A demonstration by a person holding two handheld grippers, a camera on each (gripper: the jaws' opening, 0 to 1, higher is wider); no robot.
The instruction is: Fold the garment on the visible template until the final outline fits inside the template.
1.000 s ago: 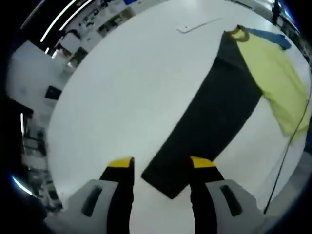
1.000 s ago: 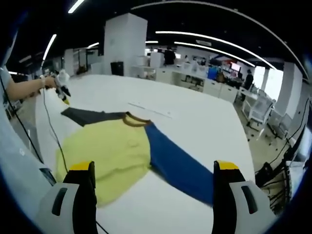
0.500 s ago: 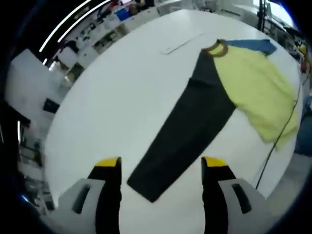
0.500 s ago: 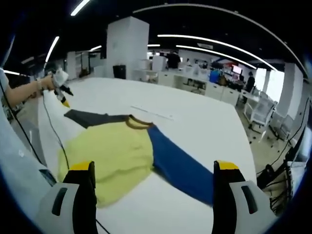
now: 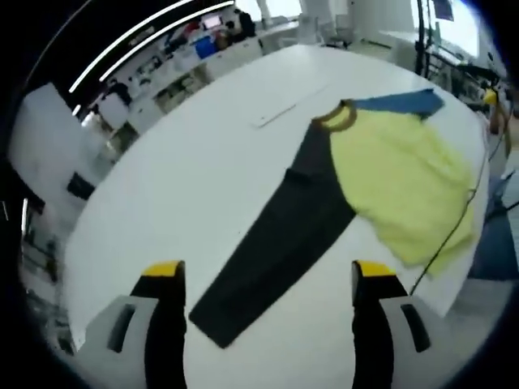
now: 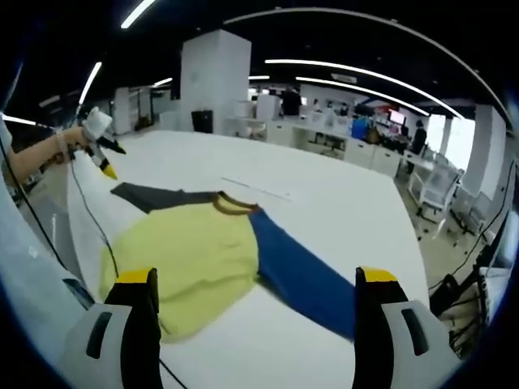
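Yellow-bodied, your garment lies flat on the white surface at centre right of the left gripper view, its dark sleeve reaching down between your left gripper fingers. Both pairs of fingers, left and right gripper, stand spread wide, holding nothing. In the right gripper view the blue sleeve runs toward the lower right.

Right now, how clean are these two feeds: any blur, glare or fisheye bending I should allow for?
Left gripper view: soft and slightly blurred, the table edge bowed by the fisheye, the shirt still readable. Right gripper view: sharper, ceiling light strips curve overhead, mild sheen on the table, no harsh shadows.
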